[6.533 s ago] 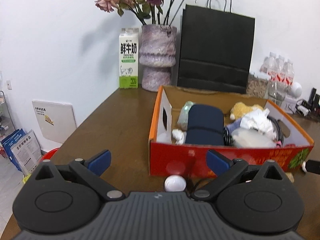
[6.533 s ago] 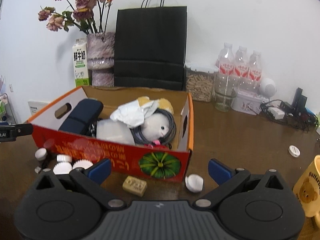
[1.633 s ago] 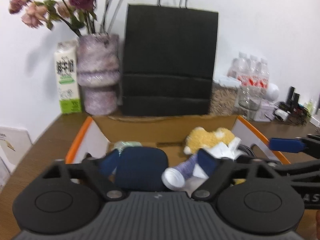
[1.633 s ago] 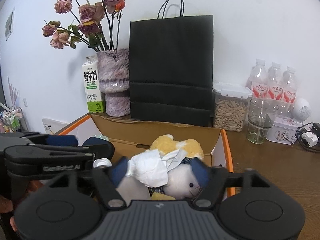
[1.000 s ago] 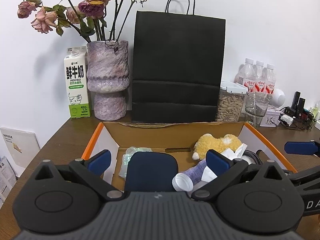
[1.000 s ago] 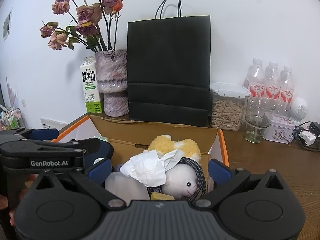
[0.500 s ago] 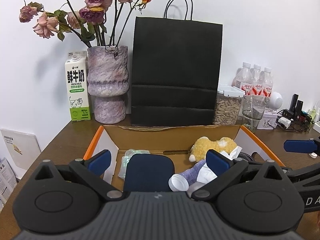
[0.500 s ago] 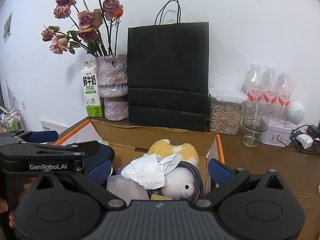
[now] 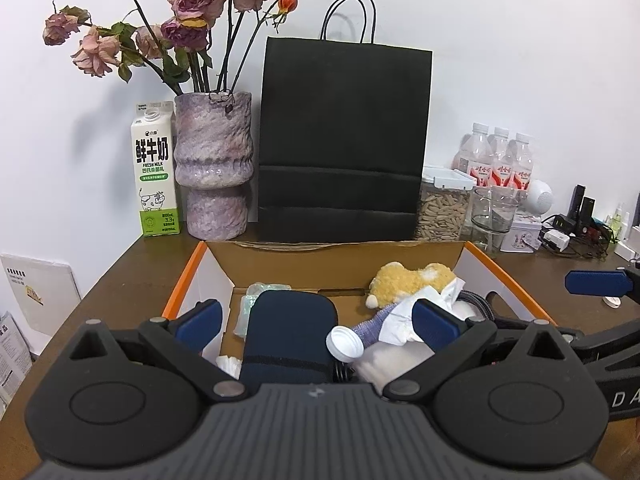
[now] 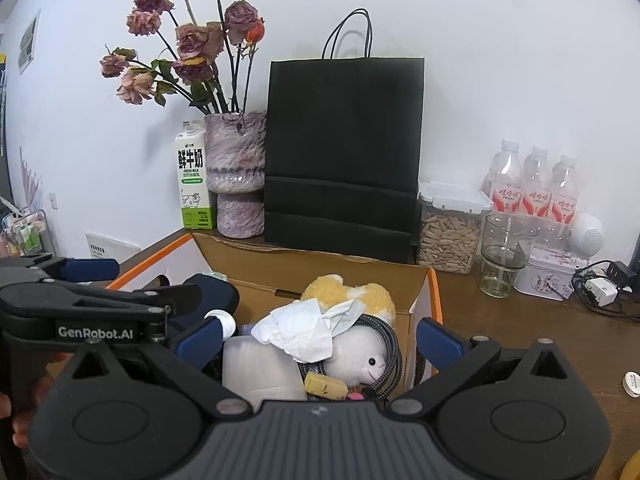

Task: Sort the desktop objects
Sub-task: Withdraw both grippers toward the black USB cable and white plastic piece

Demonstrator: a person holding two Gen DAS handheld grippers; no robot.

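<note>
An orange cardboard box (image 9: 192,268) (image 10: 434,292) holds a navy pouch (image 9: 292,332), a white cap (image 9: 344,344) (image 10: 221,322), a yellow plush (image 9: 408,280) (image 10: 348,292), crumpled tissue (image 10: 304,328), a white plush (image 10: 360,356), a small yellowish block (image 10: 326,388) and a braided cable (image 10: 390,344). My left gripper (image 9: 316,320) is open and empty above the box's left half. My right gripper (image 10: 320,340) is open and empty above its right half.
Behind the box stand a black paper bag (image 9: 344,140), a purple vase of dried roses (image 9: 214,168), a milk carton (image 9: 154,168), a seed jar (image 10: 448,232), a glass (image 10: 500,260), water bottles (image 10: 532,184), a tin (image 10: 548,276) and chargers (image 9: 560,236).
Both grippers were low at the table in front of the box, then rose over it, closed briefly and opened; the white cap and yellowish block now lie inside the box. Both have since lifted slightly.
</note>
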